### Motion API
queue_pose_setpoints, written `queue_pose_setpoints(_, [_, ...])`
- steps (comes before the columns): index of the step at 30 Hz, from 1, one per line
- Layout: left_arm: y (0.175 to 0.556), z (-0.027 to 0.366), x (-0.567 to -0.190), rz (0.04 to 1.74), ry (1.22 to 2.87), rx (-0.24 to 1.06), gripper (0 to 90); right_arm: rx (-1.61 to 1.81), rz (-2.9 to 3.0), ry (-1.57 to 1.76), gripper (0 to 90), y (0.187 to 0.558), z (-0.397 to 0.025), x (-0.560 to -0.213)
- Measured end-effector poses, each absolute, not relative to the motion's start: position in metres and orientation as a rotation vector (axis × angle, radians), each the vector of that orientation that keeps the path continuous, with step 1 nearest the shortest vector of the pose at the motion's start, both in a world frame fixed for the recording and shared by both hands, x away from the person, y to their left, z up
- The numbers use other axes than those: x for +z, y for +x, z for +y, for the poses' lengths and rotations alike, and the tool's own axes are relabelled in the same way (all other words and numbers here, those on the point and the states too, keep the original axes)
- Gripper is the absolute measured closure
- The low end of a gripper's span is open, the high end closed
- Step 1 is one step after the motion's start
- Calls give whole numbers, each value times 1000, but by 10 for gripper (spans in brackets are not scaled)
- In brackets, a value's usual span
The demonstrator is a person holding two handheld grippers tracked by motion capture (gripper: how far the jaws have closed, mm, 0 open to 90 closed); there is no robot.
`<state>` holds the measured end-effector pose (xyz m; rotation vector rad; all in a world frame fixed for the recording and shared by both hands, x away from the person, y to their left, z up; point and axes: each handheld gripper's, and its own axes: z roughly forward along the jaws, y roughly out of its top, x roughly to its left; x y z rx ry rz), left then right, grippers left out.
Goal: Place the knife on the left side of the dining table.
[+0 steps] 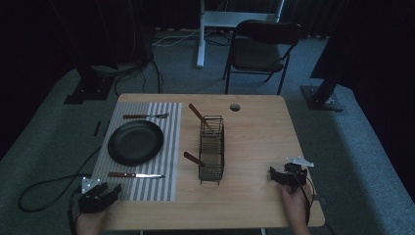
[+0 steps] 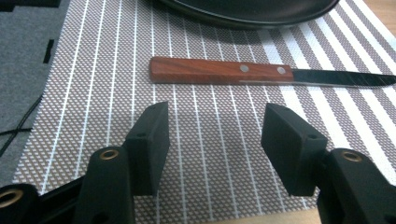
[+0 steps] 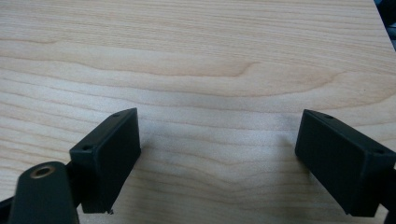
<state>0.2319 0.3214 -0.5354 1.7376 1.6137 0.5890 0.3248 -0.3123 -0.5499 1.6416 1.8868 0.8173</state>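
A wooden-handled knife [image 1: 136,175] [image 2: 243,74] lies on the striped placemat [image 1: 142,147] [image 2: 210,140] in front of a black plate [image 1: 135,142] [image 2: 252,9]. A fork [image 1: 145,116] lies behind the plate. My left gripper [image 1: 103,194] [image 2: 215,144] rests open at the placemat's near left corner, just short of the knife handle. My right gripper [image 1: 283,176] [image 3: 217,158] stands open over bare wood at the table's near right, holding nothing. A black wire caddy [image 1: 212,148] at the table's middle holds two wooden-handled utensils [image 1: 199,116].
The wooden table [image 1: 254,142] [image 3: 196,56] has a cable hole [image 1: 235,107] at the back. A folding chair [image 1: 262,51] and a white stand [image 1: 200,34] are behind it. Cables [image 1: 44,188] trail on the carpet at left.
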Motion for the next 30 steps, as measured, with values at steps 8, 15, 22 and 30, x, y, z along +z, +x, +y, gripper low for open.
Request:
queue_pose_setpoints(8, [223, 318, -534, 1636, 1762, 628, 181, 817, 1887, 1641, 131, 325, -312, -550])
queue_pose_setpoints(15, [221, 316, -537, 1644, 1790, 601, 4, 817, 1887, 1641, 131, 325, -312, -550])
queue_pose_setpoints(22, [220, 314, -540, 1653, 1783, 675, 4, 817, 1887, 1641, 131, 325, -312, -550])
queue_pose_setpoints(30, [220, 312, -542, 1648, 1758, 729, 5, 817, 1887, 1641, 131, 325, -312, -550])
